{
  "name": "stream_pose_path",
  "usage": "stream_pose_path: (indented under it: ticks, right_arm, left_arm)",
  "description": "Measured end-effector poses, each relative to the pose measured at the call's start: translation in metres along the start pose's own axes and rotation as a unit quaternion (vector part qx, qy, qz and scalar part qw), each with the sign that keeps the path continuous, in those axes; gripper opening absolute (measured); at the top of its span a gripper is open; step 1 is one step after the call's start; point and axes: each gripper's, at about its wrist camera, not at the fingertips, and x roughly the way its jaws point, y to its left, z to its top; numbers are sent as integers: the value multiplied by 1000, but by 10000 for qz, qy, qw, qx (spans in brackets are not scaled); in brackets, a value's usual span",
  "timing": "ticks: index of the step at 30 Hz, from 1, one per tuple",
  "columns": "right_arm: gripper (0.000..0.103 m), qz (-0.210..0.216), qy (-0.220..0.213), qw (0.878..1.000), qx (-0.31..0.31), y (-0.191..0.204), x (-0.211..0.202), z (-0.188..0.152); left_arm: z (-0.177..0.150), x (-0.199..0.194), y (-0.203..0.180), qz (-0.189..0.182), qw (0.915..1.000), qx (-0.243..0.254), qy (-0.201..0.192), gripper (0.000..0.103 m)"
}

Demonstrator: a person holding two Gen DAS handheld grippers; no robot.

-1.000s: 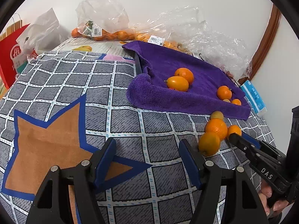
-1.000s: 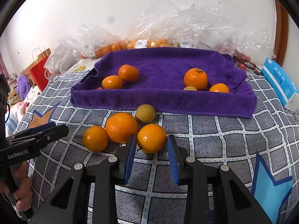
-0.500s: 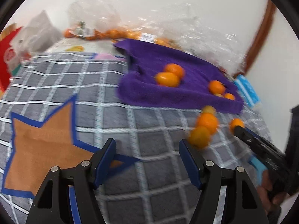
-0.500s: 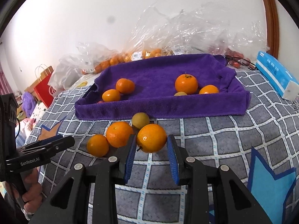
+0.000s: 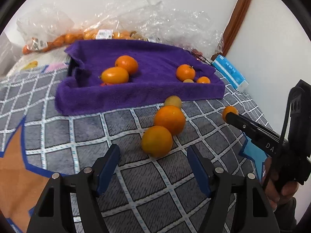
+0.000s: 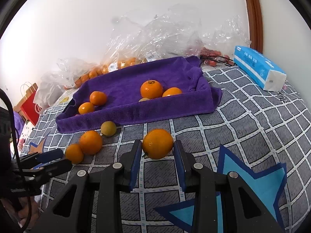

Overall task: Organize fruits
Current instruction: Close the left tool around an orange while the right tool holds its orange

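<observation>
The right gripper point(image 6: 157, 155) is clamping an orange point(image 6: 157, 143) between its blue pads, holding it clear of the checked blanket point(image 6: 252, 136) at 6 o'clock of the purple towel point(image 6: 136, 114). The left gripper point(image 5: 153, 161) is standing with jaws wide and empty, pointing at a near orange point(image 5: 157, 141) at its 12 o'clock, which is touching a larger orange point(image 5: 169, 119). Five fruits are lying inside the towel-lined tray, in two clusters at its 9 and 3 o'clock.
</observation>
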Motion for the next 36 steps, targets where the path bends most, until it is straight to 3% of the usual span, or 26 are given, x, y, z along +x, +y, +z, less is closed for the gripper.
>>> stream_pose_path:
  ticks: [3,6,8,11,36]
  right_arm:
    - [34,-25,55,10000,-48,1,1,0]
    - [33,-34,122,9999,-4,0,4,-1]
    - [33,-22,136,9999,0,0,4,-1]
    - [33,-17,135,9999,-19,1,5,-1]
    - [33,32,101,9999,8,-1,2,-2]
  left_arm:
    - [1,-1,1,-53,9999,-75,-93,69]
    - [0,0,0,72,9999,-41,-106,61]
    - [0,1,1,84,9999,-79,-97,45]
    - [-1,-2,6,-86,9997,-208,-137,31]
    - [1,-17,12,-102,9980,-355,-515,29]
